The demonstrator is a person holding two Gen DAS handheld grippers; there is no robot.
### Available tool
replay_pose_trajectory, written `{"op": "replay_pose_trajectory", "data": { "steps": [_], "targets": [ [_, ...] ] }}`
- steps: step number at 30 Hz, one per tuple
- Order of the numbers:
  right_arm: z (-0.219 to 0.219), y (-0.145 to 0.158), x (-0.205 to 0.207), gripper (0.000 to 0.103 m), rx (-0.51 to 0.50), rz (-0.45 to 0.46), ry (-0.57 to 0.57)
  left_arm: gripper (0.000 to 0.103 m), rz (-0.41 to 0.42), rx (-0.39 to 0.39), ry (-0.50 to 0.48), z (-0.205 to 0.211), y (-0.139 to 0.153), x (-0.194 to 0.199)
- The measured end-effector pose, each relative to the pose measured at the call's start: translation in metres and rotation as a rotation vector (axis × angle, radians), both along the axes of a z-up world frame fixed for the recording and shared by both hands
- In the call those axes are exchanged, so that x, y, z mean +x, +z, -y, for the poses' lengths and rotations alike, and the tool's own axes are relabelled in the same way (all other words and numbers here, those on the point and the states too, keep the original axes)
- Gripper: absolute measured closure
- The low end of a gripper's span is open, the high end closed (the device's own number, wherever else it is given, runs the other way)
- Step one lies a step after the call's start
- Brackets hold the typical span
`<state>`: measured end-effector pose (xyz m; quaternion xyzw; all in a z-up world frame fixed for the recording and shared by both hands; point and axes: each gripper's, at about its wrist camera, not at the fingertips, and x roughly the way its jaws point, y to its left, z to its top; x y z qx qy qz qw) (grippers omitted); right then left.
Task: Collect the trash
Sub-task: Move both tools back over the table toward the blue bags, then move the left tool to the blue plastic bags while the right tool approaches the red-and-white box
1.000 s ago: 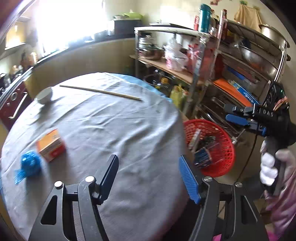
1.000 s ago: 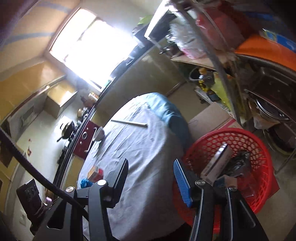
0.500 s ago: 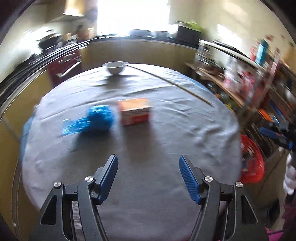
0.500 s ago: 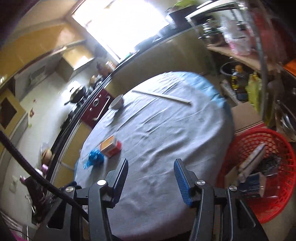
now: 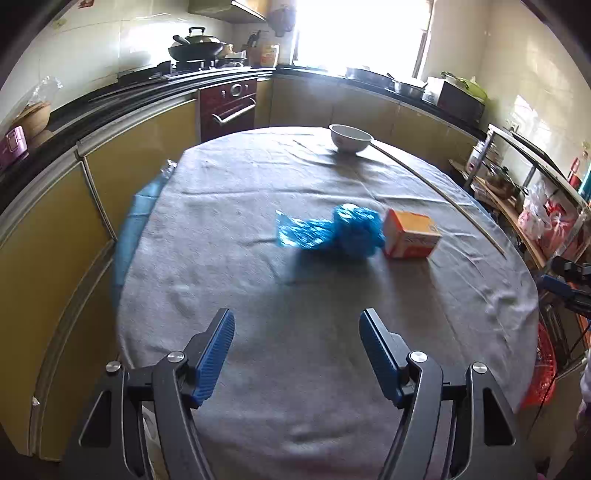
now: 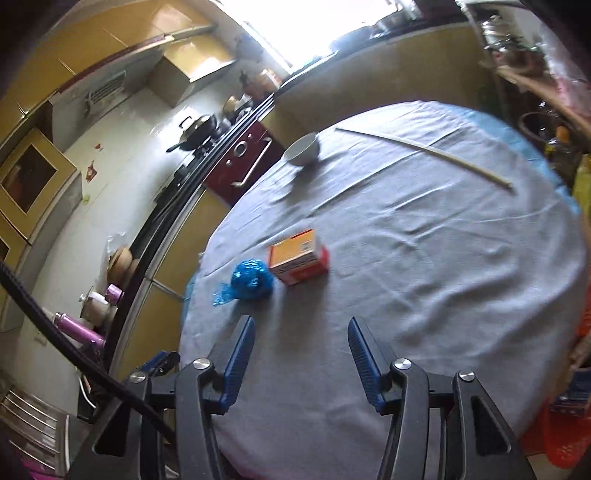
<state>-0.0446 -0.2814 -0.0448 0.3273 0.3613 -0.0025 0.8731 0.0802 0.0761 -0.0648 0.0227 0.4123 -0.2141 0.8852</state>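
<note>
While both grippers are hovering empty over the near tabletop (image 5: pixel 295 369), the left gripper (image 5: pixel 297 354) and right gripper (image 6: pixel 301 356) are spreading. Crumpled blue plastic (image 5: pixel 354 230) is lying mid-table, touching an orange carton (image 5: pixel 410 234); pinching its bunched center squarely should avoid nudging the carton.

Daylight enters through a blown-out window (image 5: pixel 360 31) far beyond the fingers, washing out its frame and glaring off the pale tiled wall (image 5: pixel 88 44). The crumpled blue plastic bag (image 5: pixel 332 232) ahead of the fingers casts a soft shadow toward them on the round grey-clothed table (image 5: pixel 258 350). Slight motion blur softens the cloth, most in the right wrist view. Fisheye distortion bows the yellow cabinets (image 5: pixel 48 240), and dark vignetting fills every corner.
</note>
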Motion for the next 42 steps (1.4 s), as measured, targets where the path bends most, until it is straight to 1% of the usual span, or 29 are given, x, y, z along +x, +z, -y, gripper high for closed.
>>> {"op": "replay_pose_trajectory", "data": {
  "steps": [5,8,12,14,17,18,21,22,23,24,26,29,30,32,33,34,36,37,39,40,41,42],
  "targets": [
    [-0.012,-0.012,0.044,0.046,0.066,-0.03,0.038,0.031,0.041,0.001,-0.011,0.001,0.006,0.031],
    [-0.022,-0.018,0.064,0.046,0.059,-0.057,0.061,0.031,0.031,-0.019,-0.025,0.007,0.006,0.056],
    [-0.032,-0.035,0.079,0.046,0.07,-0.096,0.085,0.031,0.008,-0.063,-0.047,0.024,0.004,0.103],
    [-0.034,-0.045,0.085,0.046,0.081,-0.122,0.092,0.031,-0.023,-0.087,-0.059,0.035,-0.001,0.128],
    [-0.032,-0.054,0.092,0.046,0.099,-0.145,0.096,0.031,-0.111,-0.131,-0.071,0.058,-0.008,0.164],
    [-0.032,-0.055,0.094,0.046,0.098,-0.148,0.098,0.031,-0.144,-0.156,-0.108,0.069,-0.009,0.174],
    [-0.03,-0.058,0.097,0.046,0.101,-0.149,0.089,0.031,-0.223,-0.195,-0.18,0.102,-0.011,0.193],
    [-0.028,-0.059,0.097,0.046,0.107,-0.148,0.085,0.031,-0.263,-0.213,-0.219,0.115,-0.013,0.199],
    [-0.026,-0.06,0.096,0.046,0.109,-0.15,0.079,0.031,-0.296,-0.213,-0.231,0.126,-0.016,0.203],
    [-0.023,-0.062,0.096,0.046,0.111,-0.153,0.07,0.031,-0.318,-0.192,-0.223,0.135,-0.019,0.206],
    [-0.017,-0.064,0.092,0.046,0.129,-0.151,0.054,0.031,-0.34,-0.116,-0.193,0.154,-0.026,0.21],
    [-0.009,-0.067,0.085,0.046,0.149,-0.146,0.033,0.031,-0.325,-0.031,-0.175,0.176,-0.032,0.212],
    [-0.006,-0.067,0.082,0.046,0.152,-0.144,0.028,0.031,-0.328,0.026,-0.176,0.185,-0.036,0.212],
    [-0.001,-0.067,0.076,0.046,0.155,-0.138,0.02,0.032,-0.365,0.13,-0.214,0.2,-0.047,0.207],
    [0.002,-0.068,0.073,0.046,0.161,-0.135,0.013,0.032,-0.378,0.151,-0.239,0.208,-0.05,0.201],
    [0.005,-0.068,0.07,0.046,0.17,-0.132,0.005,0.032,-0.371,0.158,-0.266,0.212,-0.05,0.196],
    [0.011,-0.07,0.065,0.046,0.182,-0.127,0.002,0.032,-0.363,0.211,-0.338,0.222,-0.047,0.174],
    [0.014,-0.069,0.062,0.046,0.185,-0.123,-0.003,0.032,-0.368,0.226,-0.38,0.227,-0.042,0.158],
    [0.018,-0.068,0.058,0.046,0.194,-0.112,-0.009,0.032,-0.367,0.205,-0.487,0.23,-0.03,0.125],
    [0.02,-0.068,0.055,0.046,0.196,-0.106,-0.018,0.032,-0.36,0.2,-0.552,0.232,-0.024,0.101],
    [0.024,-0.068,0.052,0.046,0.201,-0.1,-0.03,0.032,-0.348,0.204,-0.595,0.231,-0.019,0.078],
    [0.028,-0.068,0.049,0.046,0.209,-0.094,-0.043,0.032,-0.339,0.204,-0.618,0.229,-0.017,0.063]
  ]
}}
